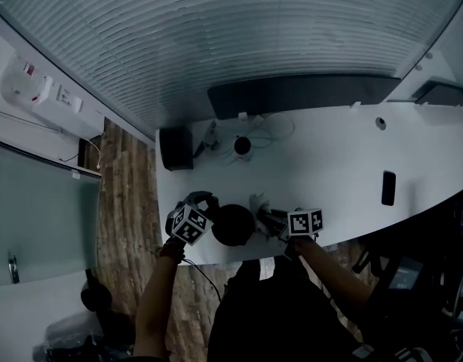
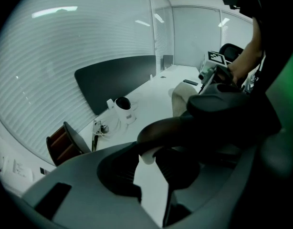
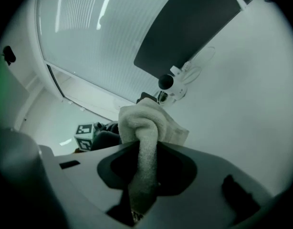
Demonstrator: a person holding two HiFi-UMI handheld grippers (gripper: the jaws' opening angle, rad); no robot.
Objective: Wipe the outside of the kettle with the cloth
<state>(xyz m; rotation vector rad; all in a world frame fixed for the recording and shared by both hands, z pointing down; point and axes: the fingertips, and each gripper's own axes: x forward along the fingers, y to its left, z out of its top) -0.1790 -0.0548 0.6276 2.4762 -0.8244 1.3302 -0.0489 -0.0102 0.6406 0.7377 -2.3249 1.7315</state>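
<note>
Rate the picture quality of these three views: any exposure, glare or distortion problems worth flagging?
Head view: dim overall, strong fisheye bending the desk edge; the kettle reads as a black blob. Left gripper view: kettle nearly silhouetted, light streaks glaring on the blinds. Right gripper view: cloth sharp and evenly lit, corners vignetted black.

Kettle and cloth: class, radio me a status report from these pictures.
Left gripper shut on kettle handle. Right gripper shut on cloth, beside kettle. Nothing between them.
</note>
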